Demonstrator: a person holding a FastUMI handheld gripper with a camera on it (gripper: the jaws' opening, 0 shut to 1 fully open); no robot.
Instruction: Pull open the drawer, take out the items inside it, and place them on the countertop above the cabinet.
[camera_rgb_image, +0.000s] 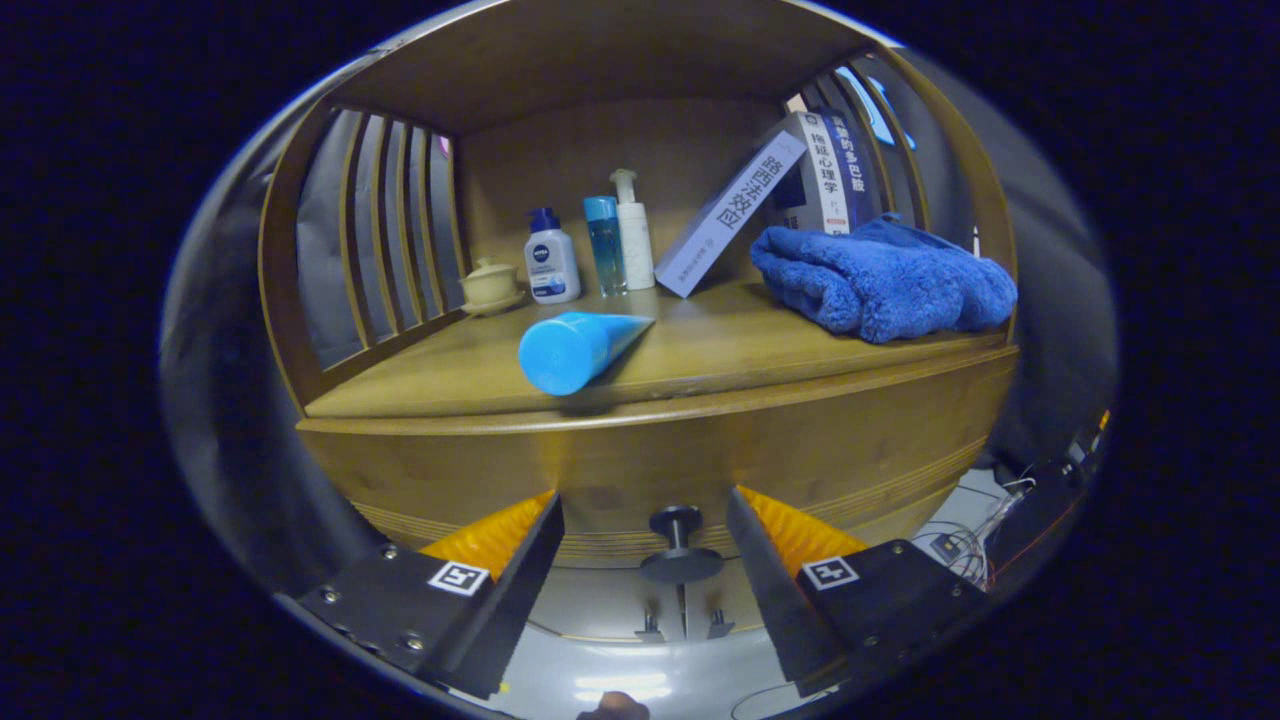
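Tool (645, 520) spread open, round dark knob (679, 545) between ribbed orange fingers (495, 535) (untouched), smooth wooden drawer (640, 460) closed

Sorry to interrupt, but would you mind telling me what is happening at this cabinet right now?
A hand-held gripper is lined up with the wooden cabinet's drawer. Its fingers are open, with the dark drawer knob between them, not yet gripped. The drawer looks closed. On the countertop above lie a blue tube and a blue towel, with bottles, a small lidded cup and books behind.
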